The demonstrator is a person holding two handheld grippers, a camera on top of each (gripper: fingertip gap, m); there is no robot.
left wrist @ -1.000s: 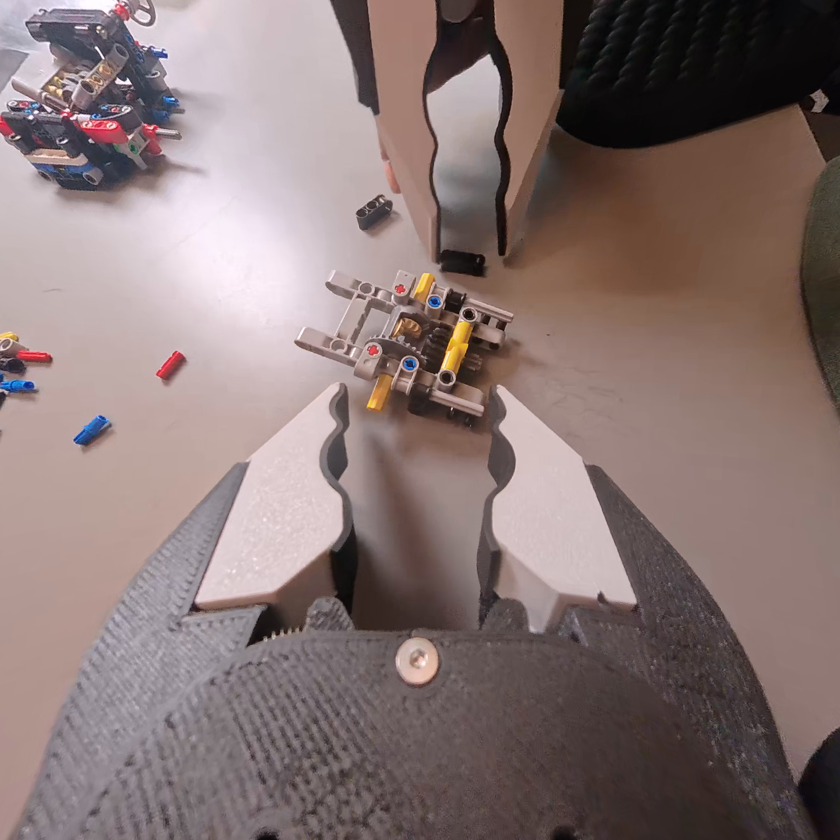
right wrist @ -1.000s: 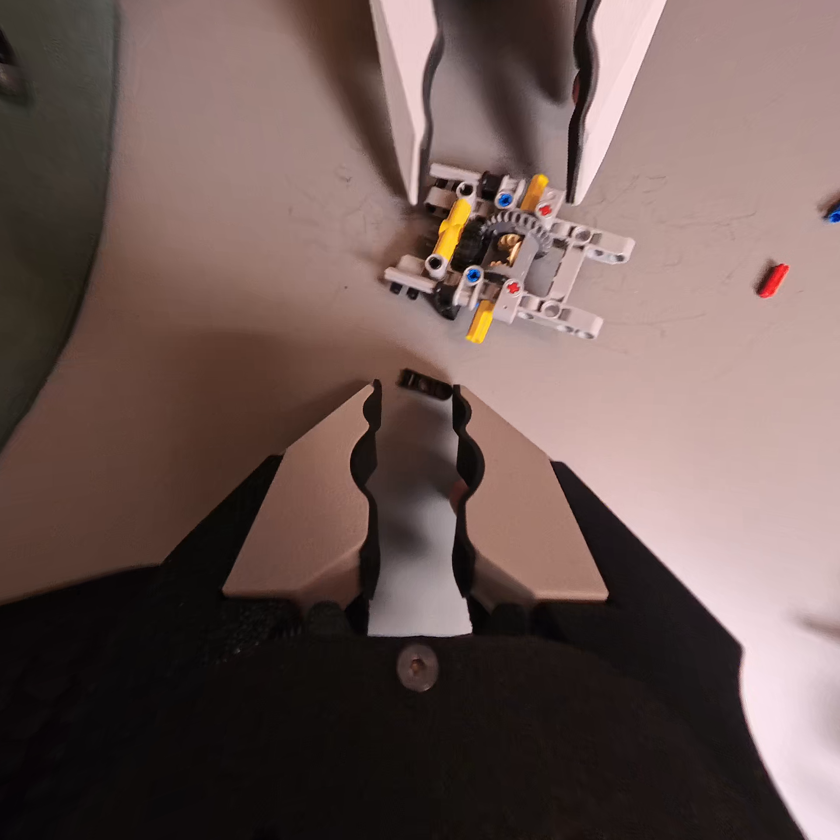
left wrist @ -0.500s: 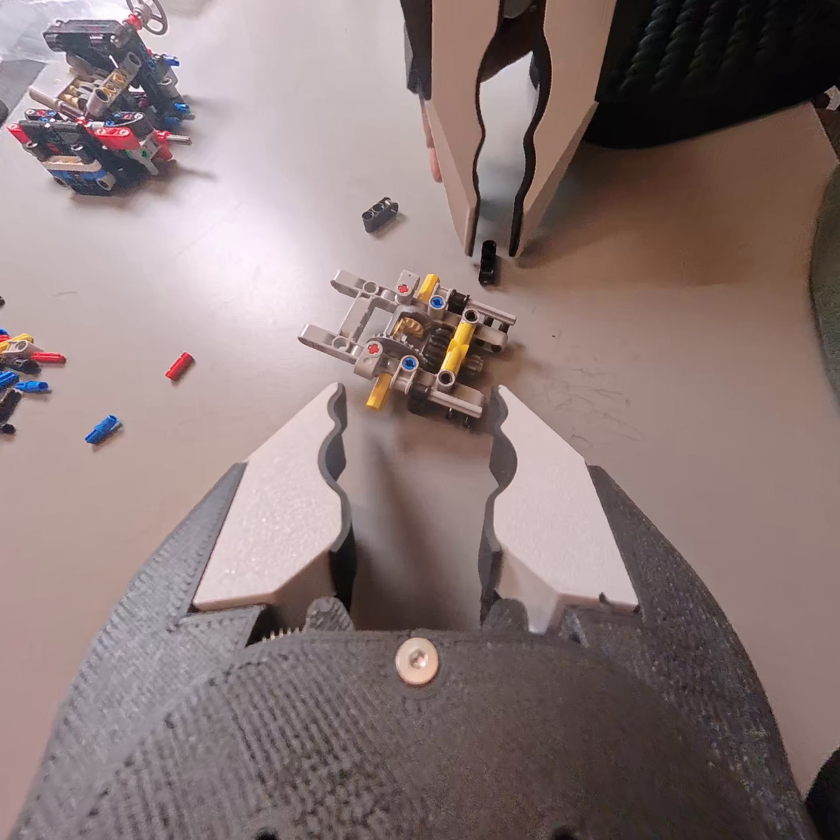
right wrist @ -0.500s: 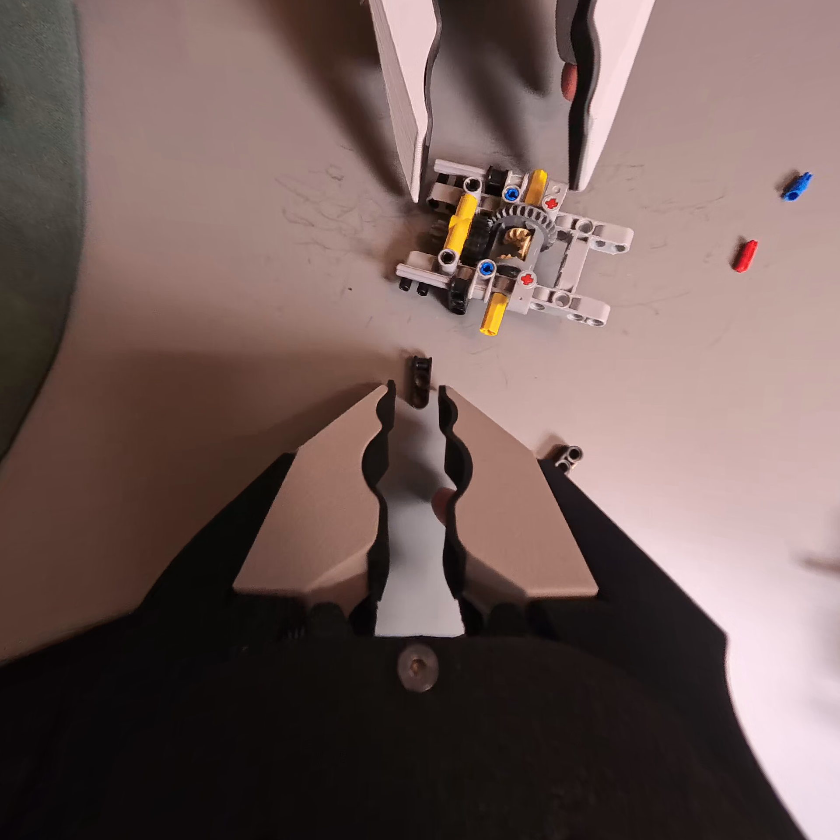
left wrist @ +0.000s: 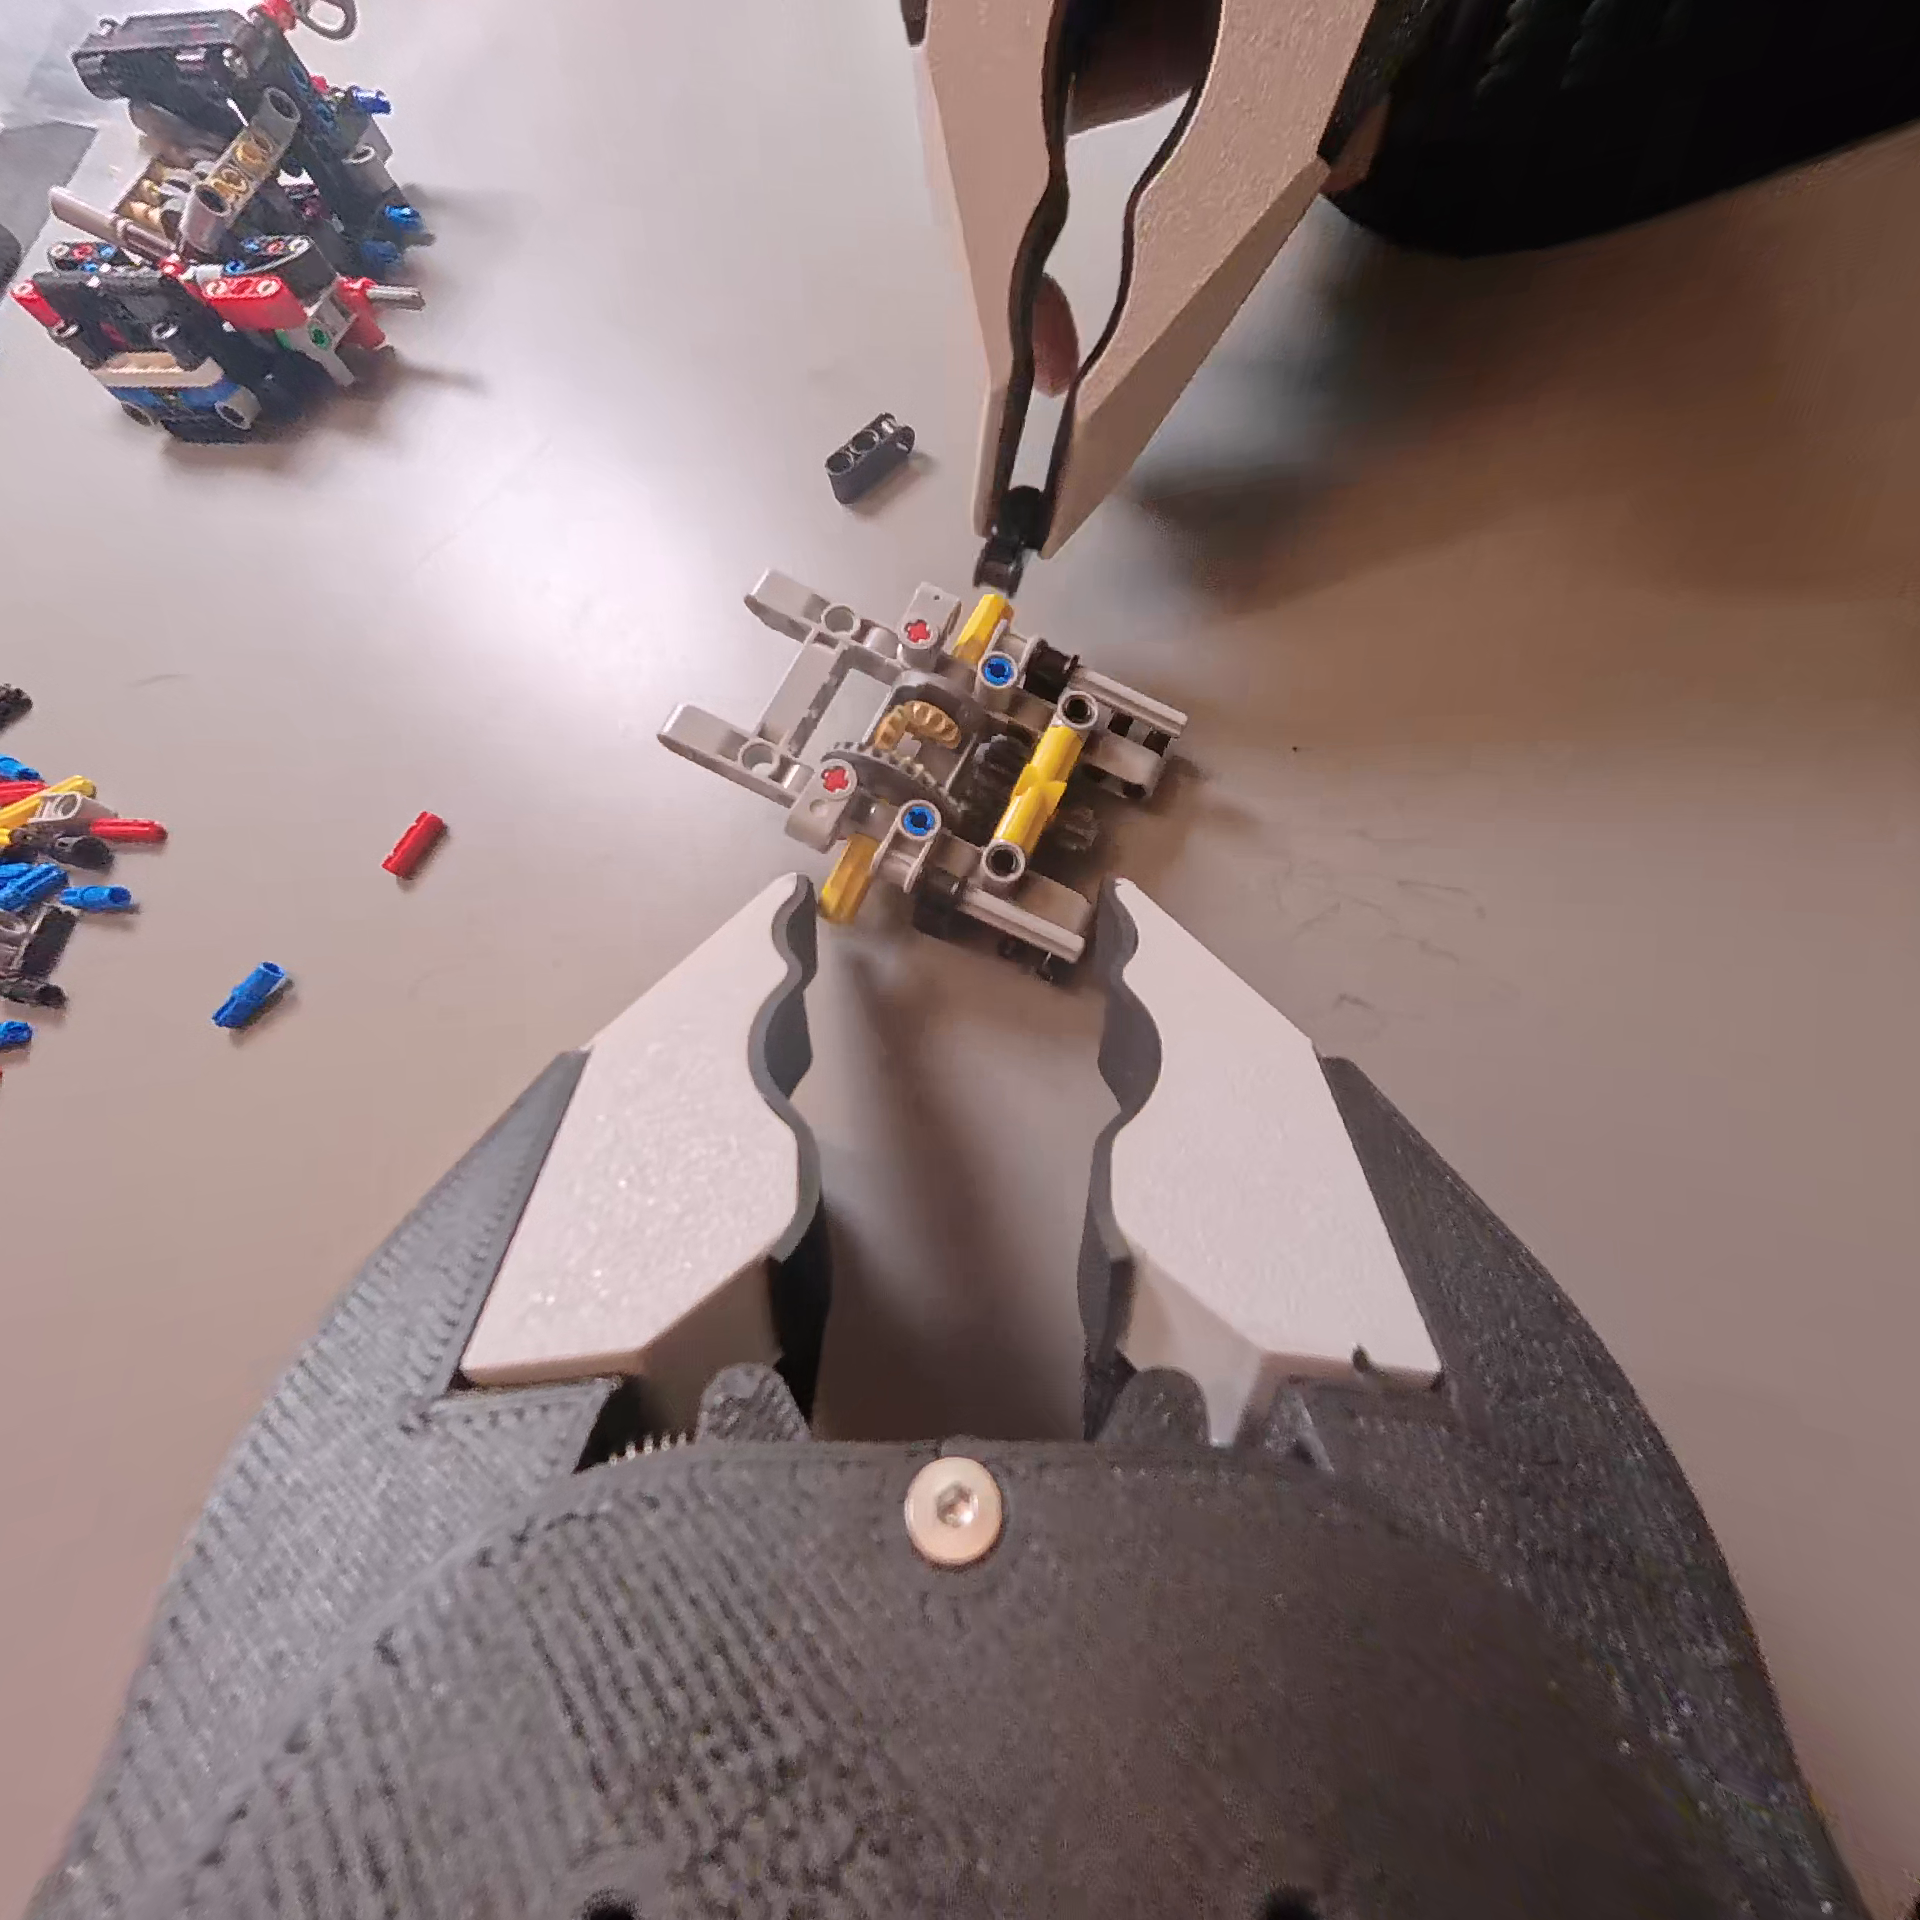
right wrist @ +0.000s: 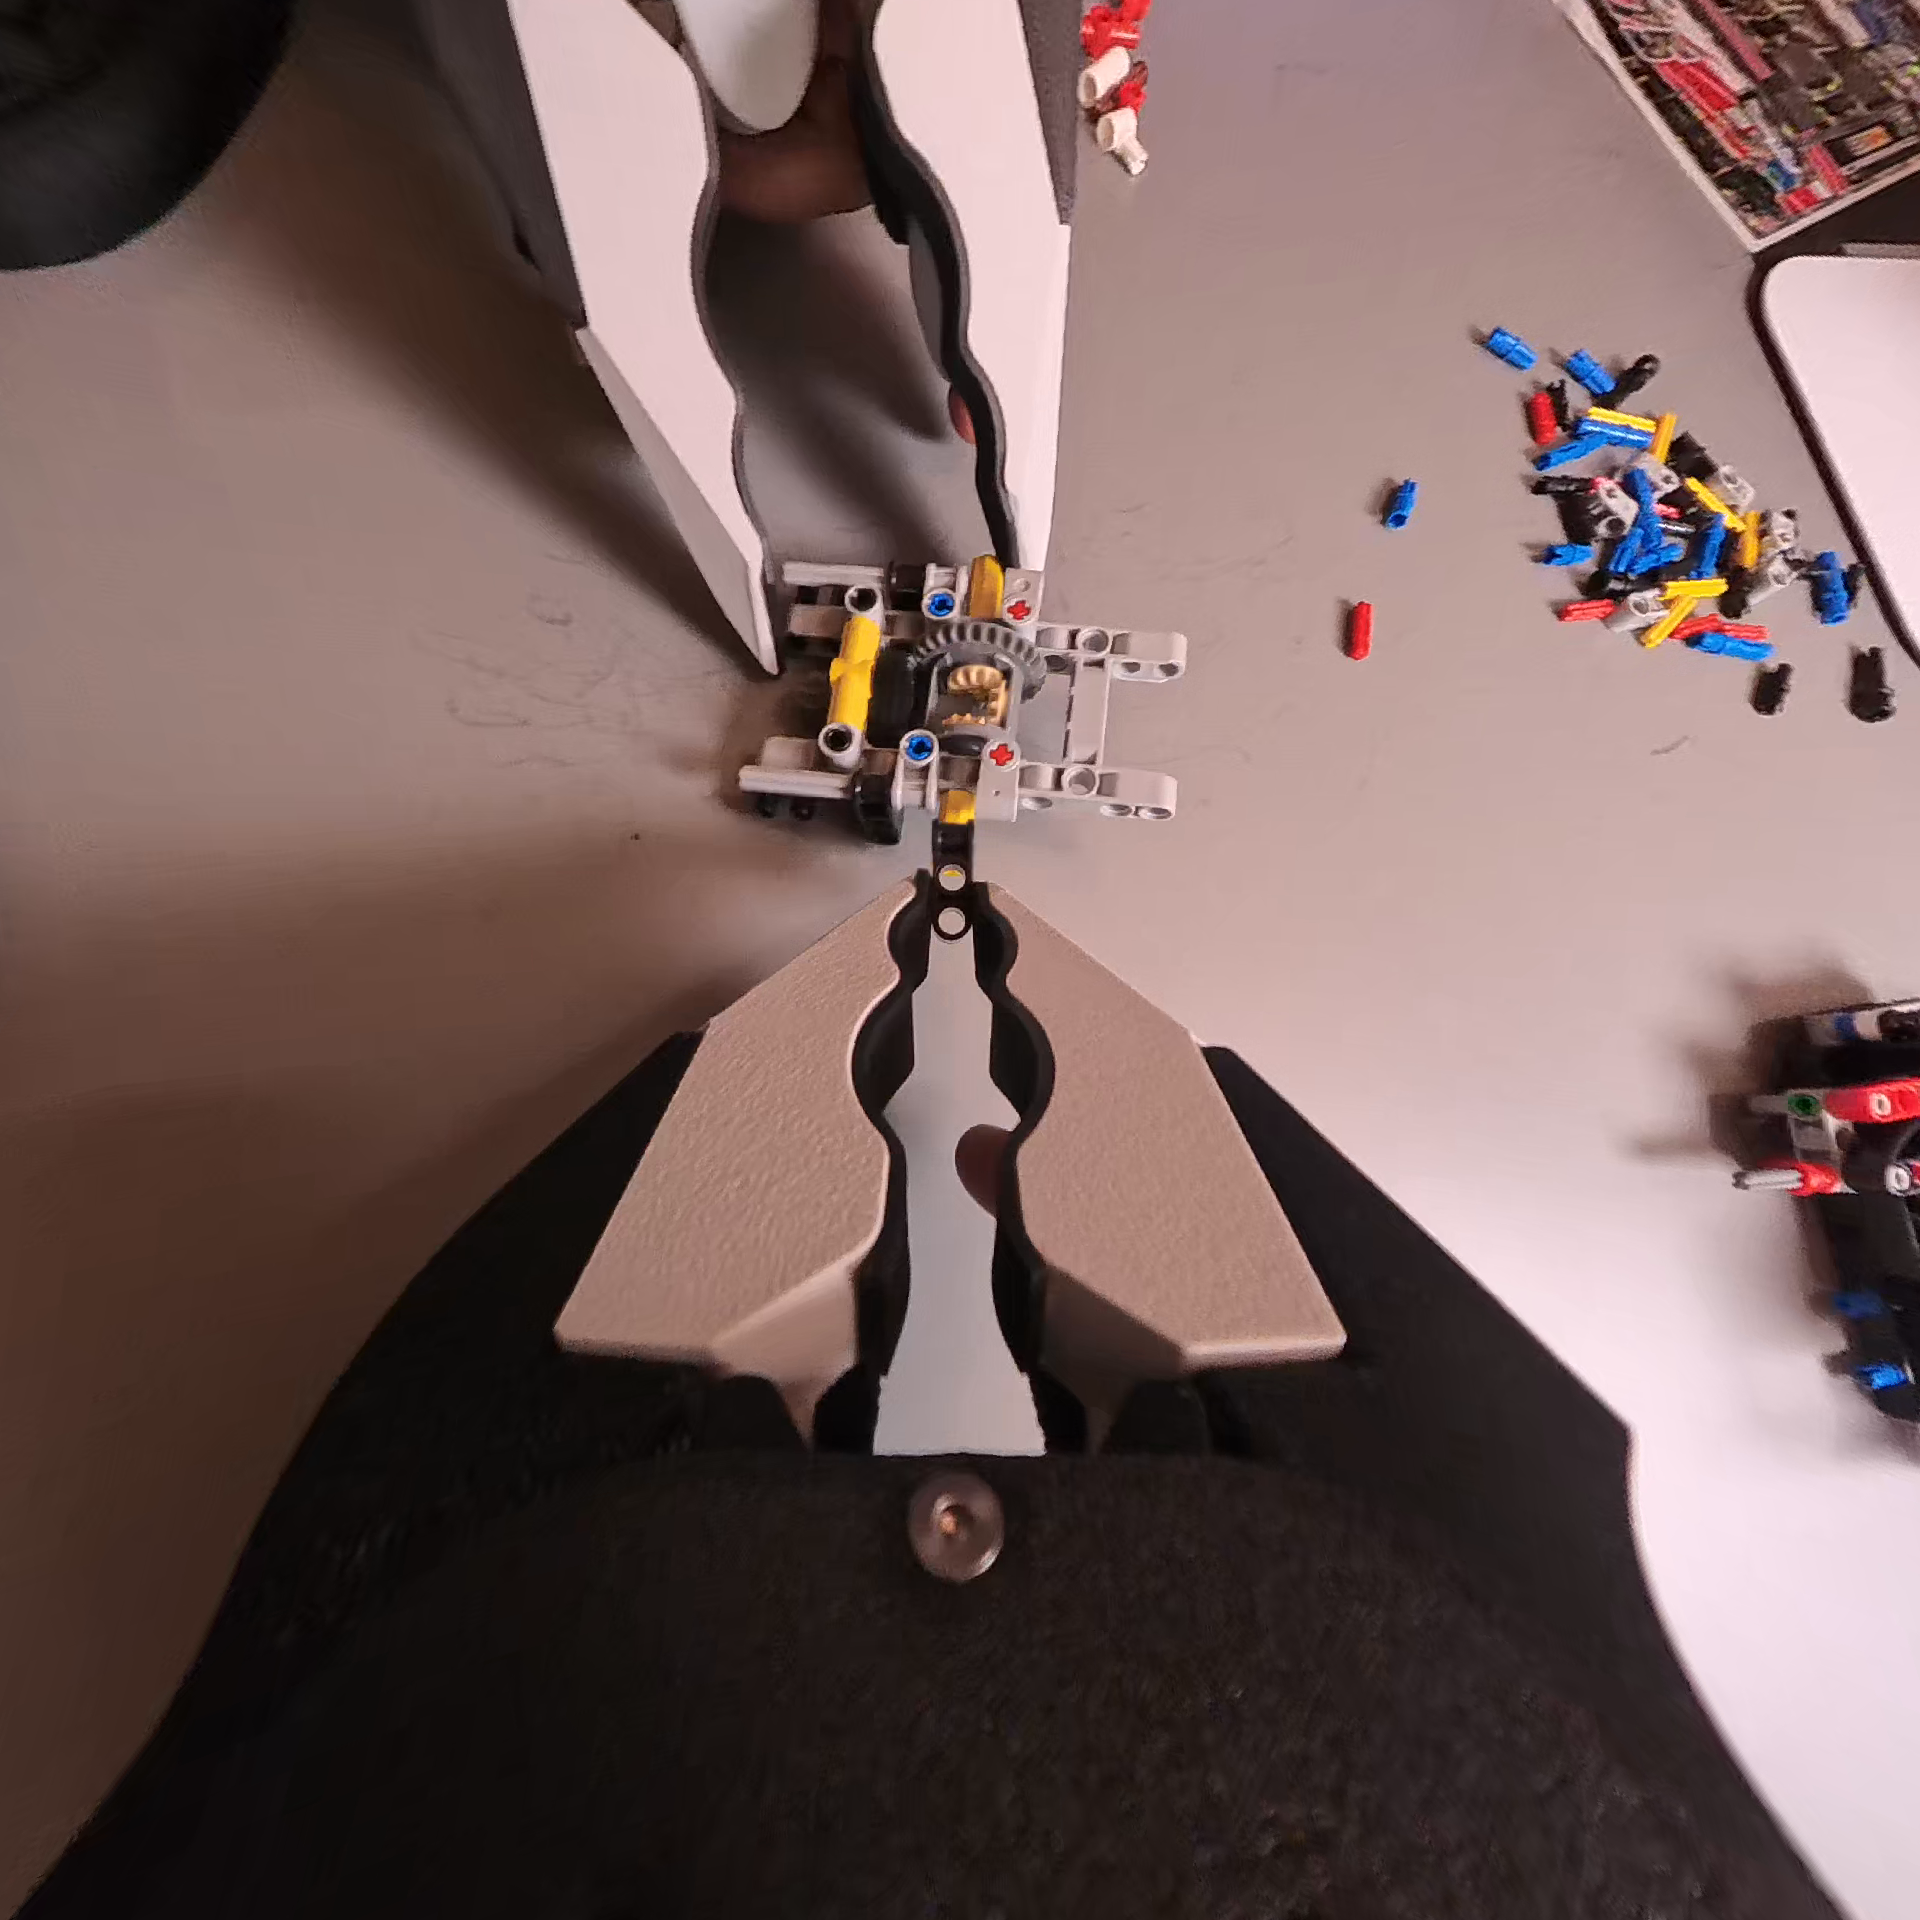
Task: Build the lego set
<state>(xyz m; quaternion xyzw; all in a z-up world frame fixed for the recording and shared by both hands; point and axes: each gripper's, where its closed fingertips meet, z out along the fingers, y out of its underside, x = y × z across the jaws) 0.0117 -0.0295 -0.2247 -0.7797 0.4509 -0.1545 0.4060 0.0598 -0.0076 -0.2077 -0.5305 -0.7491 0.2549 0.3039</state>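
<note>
A grey gear assembly with yellow axles lies flat on the table; it also shows in the right wrist view. My left gripper is open, its fingertips on either side of the assembly's near end, and appears in the right wrist view. My right gripper is shut on a small black beam. The beam's free end meets the tip of the yellow axle sticking out of the assembly. In the left wrist view the right gripper holds the black beam just above that axle.
A larger black, red and blue build stands at the far left. A pile of loose pins and single red and blue pins lie about. A second black beam lies behind the assembly. A booklet and white tray sit at the table's edge. About 7 cm separates my left fingertips from my right.
My right gripper closed on the small black beam, lifted it off the table and carried it to the yellow axle's end. The left gripper stayed open at the assembly.
</note>
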